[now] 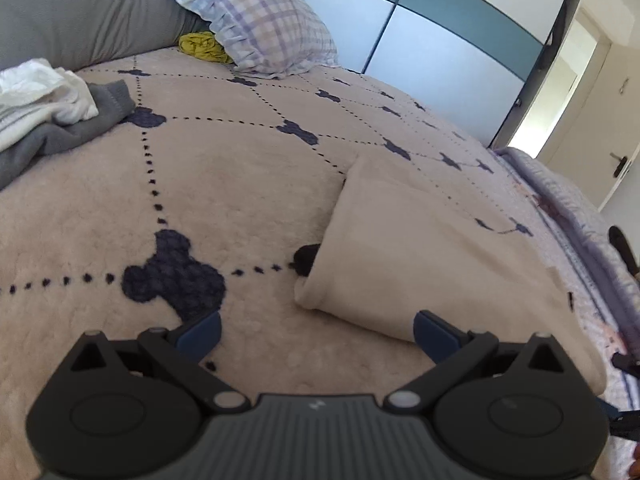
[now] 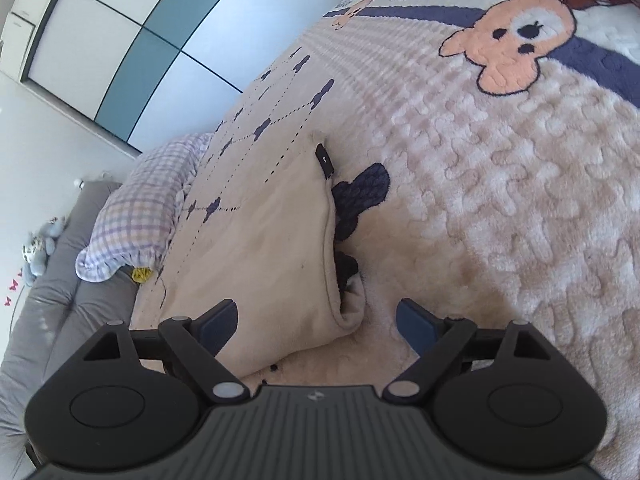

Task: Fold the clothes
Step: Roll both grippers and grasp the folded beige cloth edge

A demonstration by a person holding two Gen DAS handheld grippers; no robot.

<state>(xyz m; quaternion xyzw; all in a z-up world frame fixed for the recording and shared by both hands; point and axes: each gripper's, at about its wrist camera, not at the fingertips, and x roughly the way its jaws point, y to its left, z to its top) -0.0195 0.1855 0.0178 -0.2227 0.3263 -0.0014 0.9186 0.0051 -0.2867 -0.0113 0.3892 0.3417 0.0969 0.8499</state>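
I am holding the left gripper (image 1: 318, 334) and right gripper (image 2: 318, 322) wide apart, gripping nothing. The folded beige garment (image 1: 420, 248) is lying on the fleece blanket (image 1: 100, 208), reaching in between the fingers of each gripper.

Beige garment (image 1: 420, 248), checked lilac pillow (image 1: 256, 20) — grey headboard (image 1: 80, 12)

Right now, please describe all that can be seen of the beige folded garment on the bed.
The beige folded garment lies flat on the fluffy bed blanket, a soft, fleece-like cloth folded into a long shape with a stitched edge. A small black label sits at its far corner, and something dark shows inside the open fold. Both the right gripper and the left gripper stand open close in front of it; neither grips it. It shows in the left view too.
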